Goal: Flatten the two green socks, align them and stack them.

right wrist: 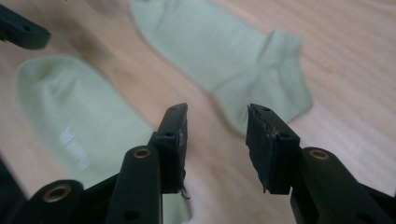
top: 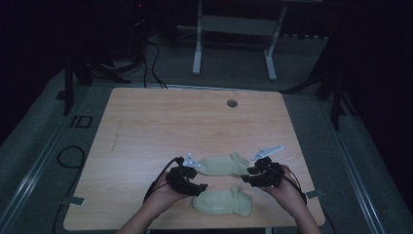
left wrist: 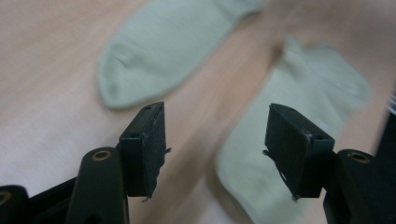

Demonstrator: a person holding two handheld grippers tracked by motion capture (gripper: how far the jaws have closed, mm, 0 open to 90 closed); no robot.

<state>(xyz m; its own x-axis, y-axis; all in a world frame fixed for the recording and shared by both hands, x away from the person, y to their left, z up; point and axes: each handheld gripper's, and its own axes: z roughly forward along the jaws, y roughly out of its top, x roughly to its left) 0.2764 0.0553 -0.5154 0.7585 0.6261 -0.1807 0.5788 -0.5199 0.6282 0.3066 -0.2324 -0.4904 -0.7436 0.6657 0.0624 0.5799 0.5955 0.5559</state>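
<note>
While I watched from above, both pale green socks lay flat on the tabletop (top: 146,122), the far sock (top: 223,164) at twelve o'clock of the near sock (top: 223,202), just apart. My left hand-held gripper (top: 200,187) hovered released at nine o'clock of them, my right hand-held gripper (top: 246,178) released at three, nothing between either's jaws.

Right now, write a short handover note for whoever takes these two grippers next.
Left gripper: open, nothing between its jaws, above the table.
Right gripper: open, holding nothing.
Far sock: flat on the table between the grippers.
Near sock: flat by the front edge, apart from the far one.
Done: both socks laid out separately.
Left: probably pairing or folding them; neither is gripped.
</note>
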